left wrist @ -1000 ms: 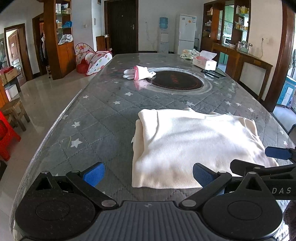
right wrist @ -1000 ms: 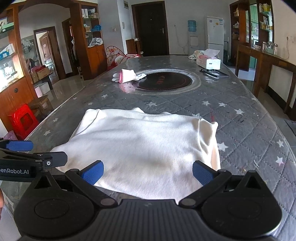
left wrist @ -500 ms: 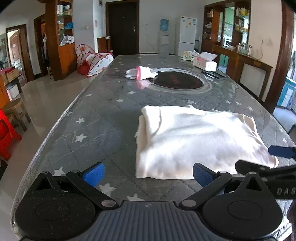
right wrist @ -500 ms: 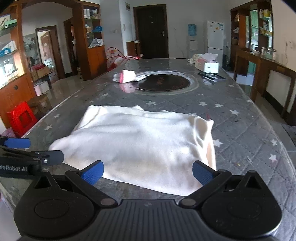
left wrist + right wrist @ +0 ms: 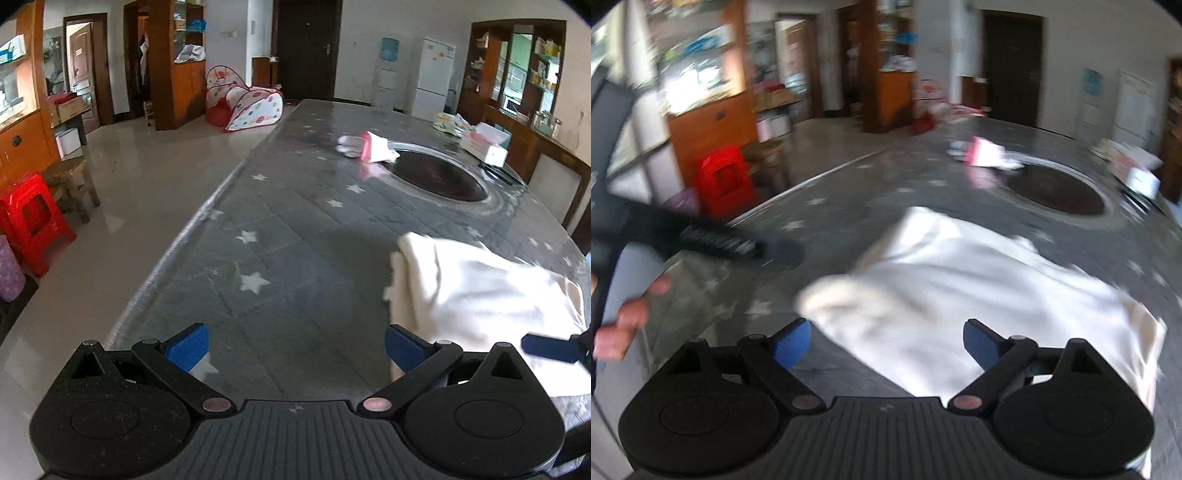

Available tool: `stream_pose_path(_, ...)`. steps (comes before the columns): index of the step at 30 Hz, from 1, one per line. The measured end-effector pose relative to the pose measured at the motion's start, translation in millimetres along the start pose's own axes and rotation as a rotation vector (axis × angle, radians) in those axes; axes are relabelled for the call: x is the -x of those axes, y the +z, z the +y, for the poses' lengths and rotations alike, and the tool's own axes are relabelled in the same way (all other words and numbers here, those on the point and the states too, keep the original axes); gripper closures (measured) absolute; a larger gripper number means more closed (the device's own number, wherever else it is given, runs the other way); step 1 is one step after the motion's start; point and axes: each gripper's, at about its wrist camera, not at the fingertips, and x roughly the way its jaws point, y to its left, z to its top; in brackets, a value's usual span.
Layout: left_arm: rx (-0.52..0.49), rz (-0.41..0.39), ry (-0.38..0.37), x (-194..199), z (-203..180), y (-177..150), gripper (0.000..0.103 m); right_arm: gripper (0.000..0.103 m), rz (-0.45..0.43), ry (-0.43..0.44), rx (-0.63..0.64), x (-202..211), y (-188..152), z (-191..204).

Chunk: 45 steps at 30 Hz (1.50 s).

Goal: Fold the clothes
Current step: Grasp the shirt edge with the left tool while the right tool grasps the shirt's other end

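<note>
I see one cloth (image 5: 979, 295) between my closing right tool (image 5: 882, 341), beside my wide left tool (image 5: 295, 347).

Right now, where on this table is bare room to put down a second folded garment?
The widest bare patch of the table lies between its left edge and the cream garment, running up toward the pink-and-white gloves. The far end is crowded: the dark round inset, a tissue box and a cloth bundle sit close together.
</note>
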Motion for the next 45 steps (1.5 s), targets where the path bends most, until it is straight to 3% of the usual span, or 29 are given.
stream_pose_path(5, 0.051, 0.007, -0.027, -7, 12, 9, 0.0, 0.026, 0.025, 0.038, 0.148, -17, 8, 28)
stream_pose_path(10, 0.127, 0.061, -0.132, -17, 15, 16, 0.0, 0.057, 0.045, -0.002, 0.222, -31, 9, 40)
stream_pose_path(13, 0.168, 0.088, -0.196, -23, 12, 20, 0.0, 0.086, 0.018, 0.029, 0.164, -26, 13, 31)
stream_pose_path(15, 0.205, 0.114, -0.245, -27, 9, 22, 0.0, 0.093, -0.002, 0.056, 0.118, -21, 15, 23)
stream_pose_path(20, 0.307, 0.173, -0.349, -40, 1, 26, 0.0, 0.095, -0.071, 0.121, -0.013, 1, 23, -2)
stream_pose_path(23, 0.314, 0.211, -0.382, -50, -10, 29, 0.003, 0.095, -0.107, 0.149, -0.063, 12, 24, -15)
stream_pose_path(26, 0.298, 0.237, -0.417, -60, -23, 31, 0.012, 0.096, -0.126, 0.17, -0.071, 19, 22, -20)
stream_pose_path(29, 0.273, 0.238, -0.439, -66, -33, 34, 0.029, 0.096, -0.127, 0.193, -0.075, 21, 18, -22)
stream_pose_path(30, 0.269, 0.241, -0.449, -68, -36, 35, 0.042, 0.096, -0.129, 0.2, -0.076, 21, 16, -22)
stream_pose_path(31, 0.263, 0.25, -0.463, -72, -38, 35, 0.061, 0.096, -0.13, 0.206, -0.075, 21, 15, -22)
stream_pose_path(34, 0.249, 0.262, -0.479, -78, -43, 33, 0.079, 0.091, -0.12, 0.216, -0.069, 19, 11, -24)
stream_pose_path(39, 0.226, 0.248, -0.468, -77, -44, 31, 0.081, 0.075, -0.134, 0.181, -0.122, 30, 2, -43)
stream_pose_path(45, 0.179, 0.231, -0.44, -75, -50, 32, 0.081, 0.062, -0.125, 0.006, -0.222, 44, -15, -94)
